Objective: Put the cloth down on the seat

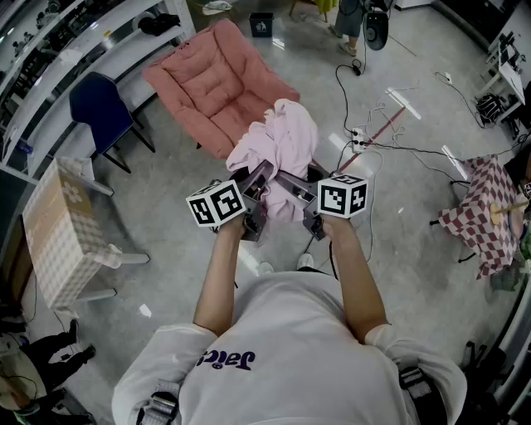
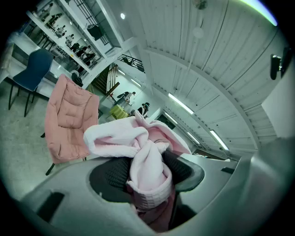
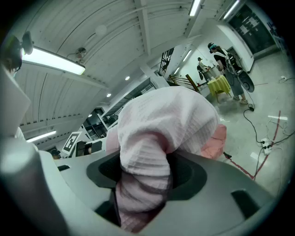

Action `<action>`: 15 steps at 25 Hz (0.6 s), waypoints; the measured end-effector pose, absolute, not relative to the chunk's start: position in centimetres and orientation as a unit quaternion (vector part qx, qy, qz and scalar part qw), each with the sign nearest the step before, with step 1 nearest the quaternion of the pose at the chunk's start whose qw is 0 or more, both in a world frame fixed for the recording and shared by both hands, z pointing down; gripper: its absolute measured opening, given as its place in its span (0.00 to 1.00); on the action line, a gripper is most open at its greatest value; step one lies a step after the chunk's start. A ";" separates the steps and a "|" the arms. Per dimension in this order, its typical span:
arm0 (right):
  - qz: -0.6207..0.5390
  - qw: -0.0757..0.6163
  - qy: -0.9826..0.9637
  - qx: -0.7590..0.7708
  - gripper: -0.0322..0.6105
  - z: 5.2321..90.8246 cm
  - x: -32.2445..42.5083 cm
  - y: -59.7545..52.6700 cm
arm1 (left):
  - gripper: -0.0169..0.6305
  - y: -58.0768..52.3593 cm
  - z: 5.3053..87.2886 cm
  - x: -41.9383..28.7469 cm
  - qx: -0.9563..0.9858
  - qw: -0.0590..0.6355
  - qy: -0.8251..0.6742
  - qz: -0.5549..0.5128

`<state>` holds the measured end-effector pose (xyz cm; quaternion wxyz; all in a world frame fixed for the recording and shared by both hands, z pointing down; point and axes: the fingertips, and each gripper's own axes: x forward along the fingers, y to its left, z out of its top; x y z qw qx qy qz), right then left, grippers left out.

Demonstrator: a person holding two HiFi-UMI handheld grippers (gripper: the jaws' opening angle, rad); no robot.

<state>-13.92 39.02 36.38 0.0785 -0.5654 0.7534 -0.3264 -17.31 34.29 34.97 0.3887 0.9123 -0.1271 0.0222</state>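
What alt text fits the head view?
Seen from above, a person holds a bunched pale pink cloth up with the left gripper and right gripper, both clamped on it. Just beyond stands a pink padded chair on a grey floor.

- A glossy grey concrete floor carried everything in the room.
- A pink padded lounge chair stood on it on thin dark legs.
- A dark blue plastic chair stood near the pink one, to its left.
- A small table under a pale checked cover stood at the left edge.
- A table draped in red-and-white checks stood at the right.
- Thin dark cables trailed across the floor to a white power strip.
- A small black bin stood beyond the pink chair.
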 end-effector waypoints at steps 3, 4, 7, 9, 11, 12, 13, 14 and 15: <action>-0.328 0.074 0.752 -0.567 0.47 36.8 -13.9 38.6 | 0.38 34.0 35.5 -17.2 0.909 0.399 -0.120 0.022; -0.329 0.072 0.752 -0.568 0.47 36.8 -14.0 38.5 | 0.38 33.9 35.6 -17.3 0.908 0.403 -0.117 0.021; -0.327 0.070 0.750 -0.571 0.47 36.7 -13.3 39.0 | 0.38 34.4 35.5 -16.6 0.908 0.404 -0.113 0.020; -0.323 0.076 0.748 -0.575 0.47 36.4 -10.9 40.5 | 0.38 35.9 35.2 -14.1 0.911 0.398 -0.108 0.022; -0.321 0.086 0.744 -0.580 0.47 36.2 -7.4 42.5 | 0.38 38.0 34.9 -10.6 0.914 0.392 -0.102 0.027; -0.322 0.089 0.741 -0.583 0.47 36.2 -5.7 43.5 | 0.38 38.9 34.8 -8.9 0.915 0.391 -0.099 0.029; -0.322 0.091 0.739 -0.585 0.47 36.2 -4.3 44.3 | 0.38 39.7 34.8 -7.4 0.915 0.390 -0.096 0.032; -0.323 0.093 0.737 -0.586 0.47 36.3 -3.3 44.9 | 0.38 40.3 34.9 -6.3 0.915 0.390 -0.093 0.033; -0.323 0.094 0.736 -0.587 0.47 36.5 -2.5 45.5 | 0.38 40.9 35.1 -5.5 0.916 0.390 -0.091 0.034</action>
